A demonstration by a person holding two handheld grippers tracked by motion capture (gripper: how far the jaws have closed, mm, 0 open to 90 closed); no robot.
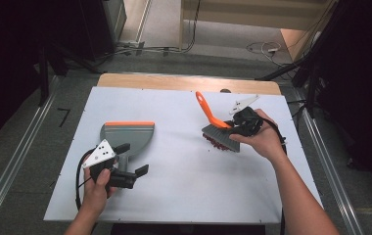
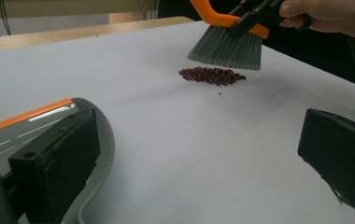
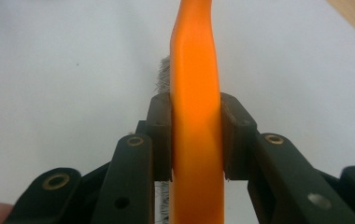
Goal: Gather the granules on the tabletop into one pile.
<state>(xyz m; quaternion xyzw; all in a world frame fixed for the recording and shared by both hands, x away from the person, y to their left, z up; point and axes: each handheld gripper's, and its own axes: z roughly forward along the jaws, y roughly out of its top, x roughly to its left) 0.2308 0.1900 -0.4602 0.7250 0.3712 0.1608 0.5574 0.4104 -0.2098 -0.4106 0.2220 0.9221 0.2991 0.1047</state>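
The right gripper (image 1: 239, 128), right of centre in the high view, has its jaws clamped on the orange plastic handle of a grey-bristled hand brush (image 3: 195, 116) — a grip low on the handle, likely for control of the sweep. The bristles hang just above a small pile of dark red beans (image 2: 212, 75). At lower left, the left gripper (image 1: 127, 161) rests with jaws apart beside a grey plastic dustpan with an orange lip (image 1: 127, 133), mouth turned away from the person — seemingly waiting to be picked up.
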